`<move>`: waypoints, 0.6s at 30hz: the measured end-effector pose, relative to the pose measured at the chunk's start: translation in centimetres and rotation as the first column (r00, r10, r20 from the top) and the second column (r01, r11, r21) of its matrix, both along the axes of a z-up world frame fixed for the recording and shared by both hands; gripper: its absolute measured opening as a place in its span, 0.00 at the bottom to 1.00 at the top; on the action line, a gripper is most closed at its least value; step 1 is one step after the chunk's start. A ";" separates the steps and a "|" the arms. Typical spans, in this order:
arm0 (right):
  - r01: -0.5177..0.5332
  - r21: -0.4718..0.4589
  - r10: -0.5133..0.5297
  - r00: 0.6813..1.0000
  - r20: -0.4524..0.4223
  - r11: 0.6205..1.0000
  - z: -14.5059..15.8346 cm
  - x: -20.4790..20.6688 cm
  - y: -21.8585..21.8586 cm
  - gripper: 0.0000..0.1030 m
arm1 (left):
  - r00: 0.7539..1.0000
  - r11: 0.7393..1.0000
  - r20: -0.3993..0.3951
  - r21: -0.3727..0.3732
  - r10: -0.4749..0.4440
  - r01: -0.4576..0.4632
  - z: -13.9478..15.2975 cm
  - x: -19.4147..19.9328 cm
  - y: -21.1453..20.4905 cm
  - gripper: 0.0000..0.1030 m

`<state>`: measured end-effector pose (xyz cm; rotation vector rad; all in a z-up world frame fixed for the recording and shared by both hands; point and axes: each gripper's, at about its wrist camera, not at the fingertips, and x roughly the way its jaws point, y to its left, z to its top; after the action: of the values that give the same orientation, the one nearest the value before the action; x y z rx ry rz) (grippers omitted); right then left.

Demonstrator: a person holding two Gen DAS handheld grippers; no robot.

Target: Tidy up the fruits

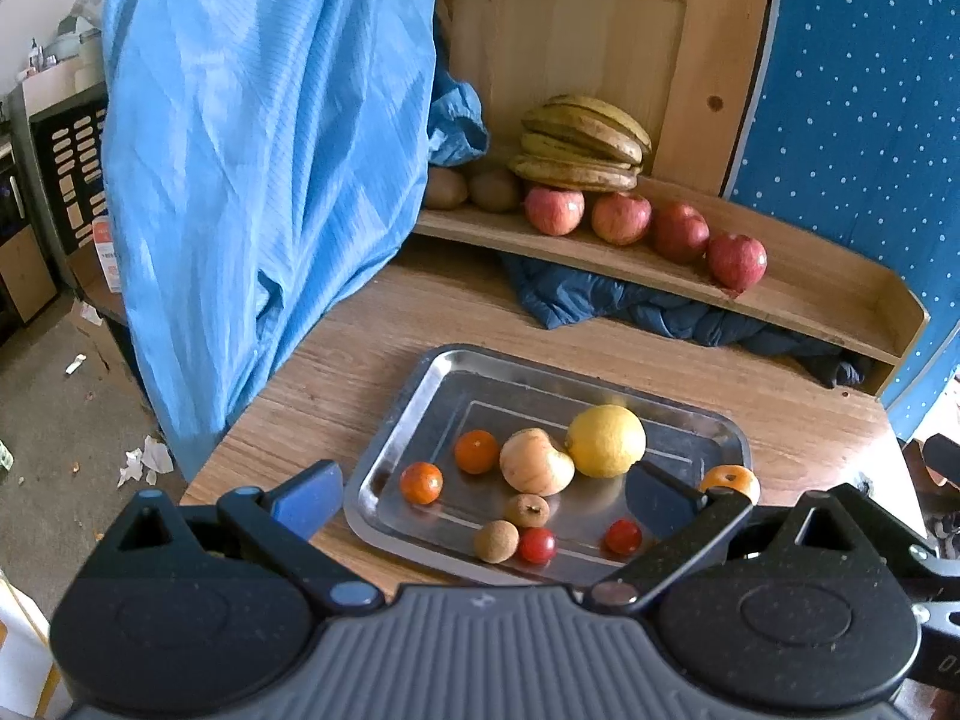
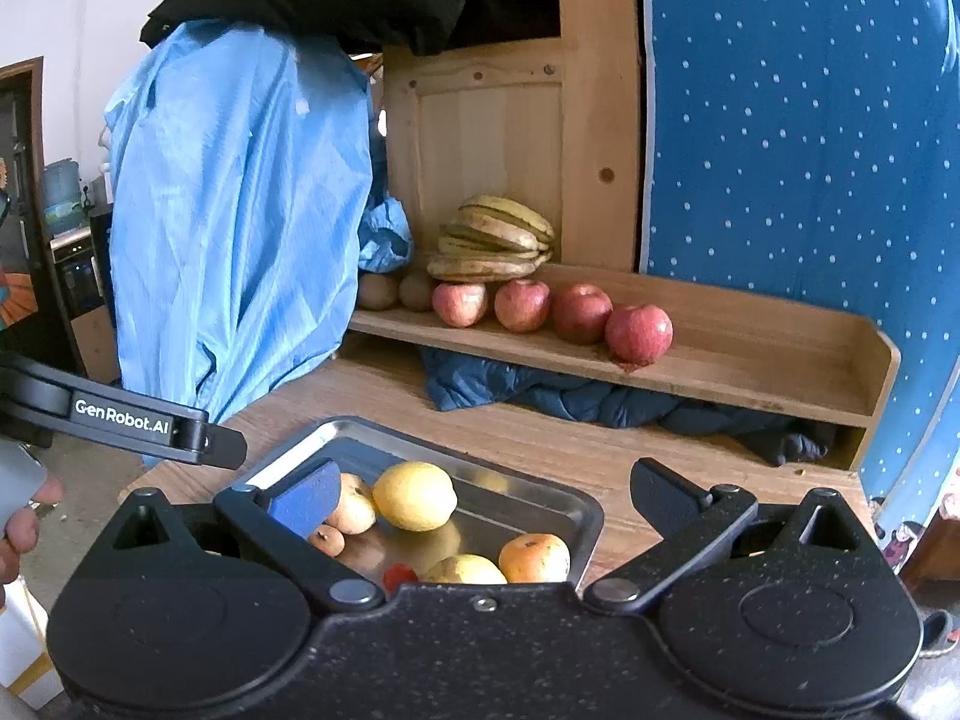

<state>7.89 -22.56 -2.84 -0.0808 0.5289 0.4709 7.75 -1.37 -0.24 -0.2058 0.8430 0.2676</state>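
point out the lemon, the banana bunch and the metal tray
lemon (image 1: 606, 441): left wrist view, middle of its yellow skin.
banana bunch (image 1: 582, 141): left wrist view, middle of the stacked bananas.
metal tray (image 1: 396, 420): left wrist view, bare left rim.

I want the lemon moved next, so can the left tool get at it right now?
Probably yes. The left tool is open and empty above the tray, and the lemon lies uncovered ahead of it. A pale fruit touches the lemon's side, which could crowd one finger.
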 end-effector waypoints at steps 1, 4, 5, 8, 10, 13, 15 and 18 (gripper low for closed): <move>0.001 0.000 -0.001 1.000 0.003 1.000 0.1 -0.1 0.1 0.99 | 1.000 1.000 0.005 0.002 0.001 -0.001 0.1 -0.2 0.2 0.99; 0.008 0.004 -0.008 1.000 0.008 1.000 0.2 -0.4 0.5 0.99 | 1.000 1.000 0.012 0.002 0.003 -0.003 0.3 -0.7 0.8 0.99; 0.013 0.006 -0.013 1.000 0.009 1.000 0.3 -0.5 0.6 0.99 | 1.000 1.000 0.012 0.003 0.002 -0.002 0.3 -0.9 1.0 0.99; 0.017 0.013 -0.018 1.000 0.010 1.000 0.4 -0.7 1.2 0.99 | 1.000 1.000 0.009 0.001 0.005 -0.005 0.2 -1.4 1.7 0.99; 0.024 0.016 -0.024 1.000 0.010 1.000 0.4 -0.7 1.7 0.99 | 1.000 1.000 0.008 -0.002 0.004 -0.004 0.2 -1.6 2.2 0.99; 0.037 0.017 -0.037 0.999 0.010 0.999 0.6 -0.7 2.3 0.99 | 1.000 1.000 0.010 -0.005 -0.001 0.001 0.4 -1.8 2.8 0.99; 0.046 0.022 -0.046 0.999 0.011 0.999 0.7 -0.8 2.6 0.99 | 1.000 1.000 0.012 0.000 -0.010 0.010 0.5 -1.9 3.1 0.99; 0.064 0.029 -0.064 0.998 0.005 0.998 0.7 -0.8 3.0 0.99 | 1.000 1.000 0.012 0.004 -0.024 0.024 0.6 -1.8 3.4 0.99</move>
<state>7.09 -19.60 -2.16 -0.0371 0.5172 0.4152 5.91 2.01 0.37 -0.1935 0.8325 0.2451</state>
